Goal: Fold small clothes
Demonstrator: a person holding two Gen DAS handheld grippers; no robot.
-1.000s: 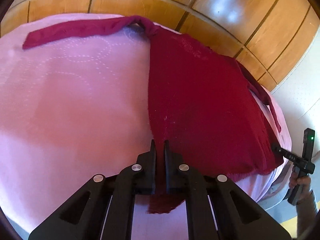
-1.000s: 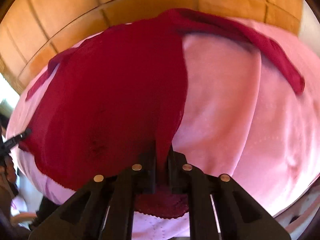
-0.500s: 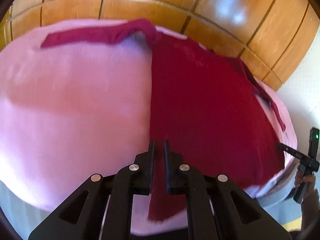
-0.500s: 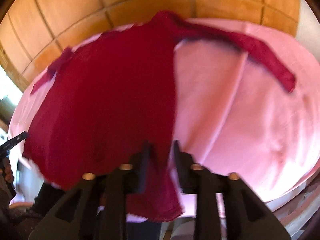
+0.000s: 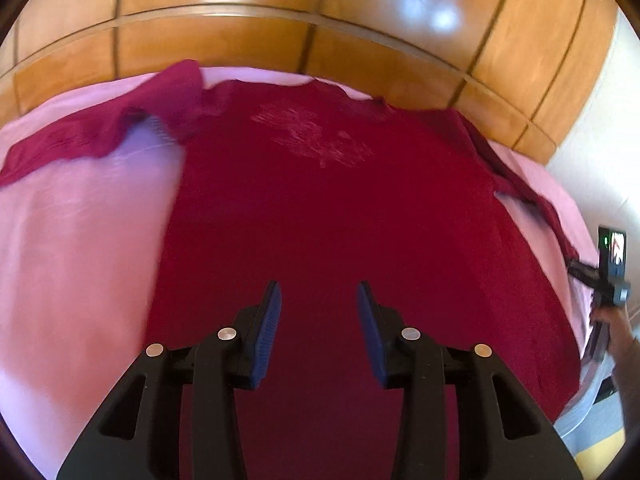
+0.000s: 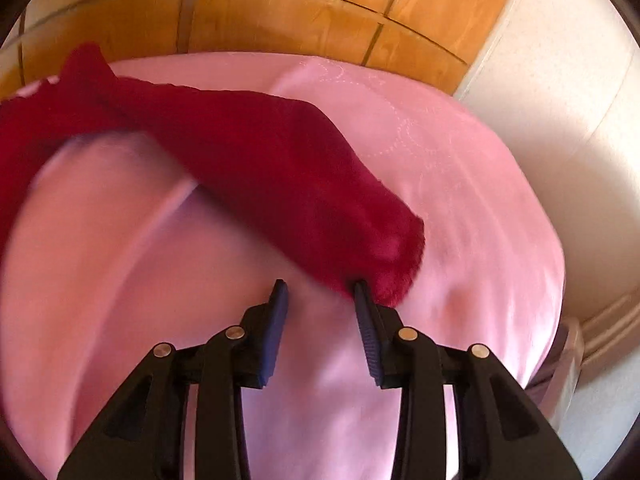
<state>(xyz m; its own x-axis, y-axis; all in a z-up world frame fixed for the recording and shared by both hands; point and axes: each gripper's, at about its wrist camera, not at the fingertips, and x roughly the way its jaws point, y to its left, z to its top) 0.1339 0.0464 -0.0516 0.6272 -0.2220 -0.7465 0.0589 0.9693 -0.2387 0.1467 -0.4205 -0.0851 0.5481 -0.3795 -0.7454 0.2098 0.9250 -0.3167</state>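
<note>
While the red top point(image 5: 328, 208) lies spread flat on the pink bed cover point(image 5: 80, 240), body toward its near edge and collar toward the wooden headboard point(image 5: 280, 48), your left gripper point(image 5: 319, 300) hangs over the middle, jaws apart, holding nothing. Right-hand view now: your right gripper point(image 6: 320, 292) is spread too, lined up on the sleeve point(image 6: 280, 168) stretched across the cover, cuff just touching one finger, probably the next pick.

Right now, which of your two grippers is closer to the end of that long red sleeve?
Right. The right gripper has one of its fingers at the sleeve cuff. The left gripper hovers open above the sweater's body, away from that cuff.
</note>
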